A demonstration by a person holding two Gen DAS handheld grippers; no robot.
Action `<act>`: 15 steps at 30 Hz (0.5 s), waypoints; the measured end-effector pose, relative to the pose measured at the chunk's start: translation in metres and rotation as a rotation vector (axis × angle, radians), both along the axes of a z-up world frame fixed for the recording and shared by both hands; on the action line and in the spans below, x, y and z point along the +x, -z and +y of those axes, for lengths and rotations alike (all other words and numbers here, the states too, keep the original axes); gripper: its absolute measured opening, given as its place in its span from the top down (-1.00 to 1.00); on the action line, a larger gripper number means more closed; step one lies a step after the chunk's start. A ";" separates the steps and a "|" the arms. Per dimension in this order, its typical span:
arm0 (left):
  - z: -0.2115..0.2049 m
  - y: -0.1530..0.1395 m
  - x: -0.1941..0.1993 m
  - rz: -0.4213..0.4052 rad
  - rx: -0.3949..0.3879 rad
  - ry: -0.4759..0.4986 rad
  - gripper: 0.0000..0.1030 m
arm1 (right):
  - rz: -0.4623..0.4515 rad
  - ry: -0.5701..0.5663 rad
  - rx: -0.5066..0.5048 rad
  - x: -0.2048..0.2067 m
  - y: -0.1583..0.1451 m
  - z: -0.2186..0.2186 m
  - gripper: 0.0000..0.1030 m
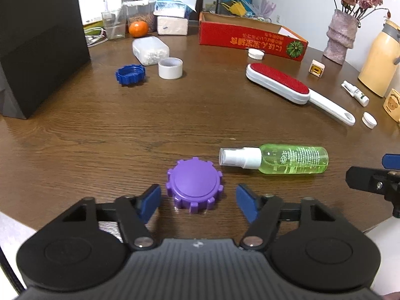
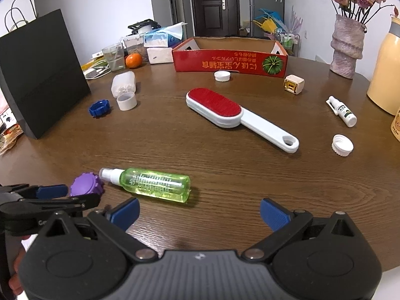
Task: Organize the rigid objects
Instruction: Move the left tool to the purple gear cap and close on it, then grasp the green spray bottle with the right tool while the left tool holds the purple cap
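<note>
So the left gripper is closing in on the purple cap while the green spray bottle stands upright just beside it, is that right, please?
Not quite: the green spray bottle lies on its side, nozzle toward the purple cap, as the left wrist view shows. The left gripper does have the cap between its pads, not yet touching.

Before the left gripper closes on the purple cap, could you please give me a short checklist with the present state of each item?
1. Purple cap sits between the left gripper pads: ok.
2. Pads pressing on the cap: not ok, gaps show on both sides.
3. Cap flat on the wooden table: ok.
4. Green spray bottle clear of the right pad: ok, narrowly.
5. Right gripper open and empty: ok.
6. Red cardboard box has room: cannot tell.
</note>
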State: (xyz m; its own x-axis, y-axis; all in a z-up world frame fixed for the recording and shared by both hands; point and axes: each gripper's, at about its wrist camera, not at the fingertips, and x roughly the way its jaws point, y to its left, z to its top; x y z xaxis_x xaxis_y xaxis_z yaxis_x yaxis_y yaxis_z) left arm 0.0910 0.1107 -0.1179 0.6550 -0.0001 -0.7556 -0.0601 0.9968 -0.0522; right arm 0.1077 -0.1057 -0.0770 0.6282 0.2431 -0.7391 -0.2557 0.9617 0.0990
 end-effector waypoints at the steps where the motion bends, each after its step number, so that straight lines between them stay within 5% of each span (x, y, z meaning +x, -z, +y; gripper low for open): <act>1: 0.001 0.002 0.001 0.004 -0.001 0.010 -0.07 | 0.001 -0.001 -0.002 0.000 0.001 0.002 -0.99; 15: 0.014 0.004 0.002 -0.030 -0.003 0.040 -0.01 | -0.048 -0.097 -0.067 0.008 0.009 0.037 -0.96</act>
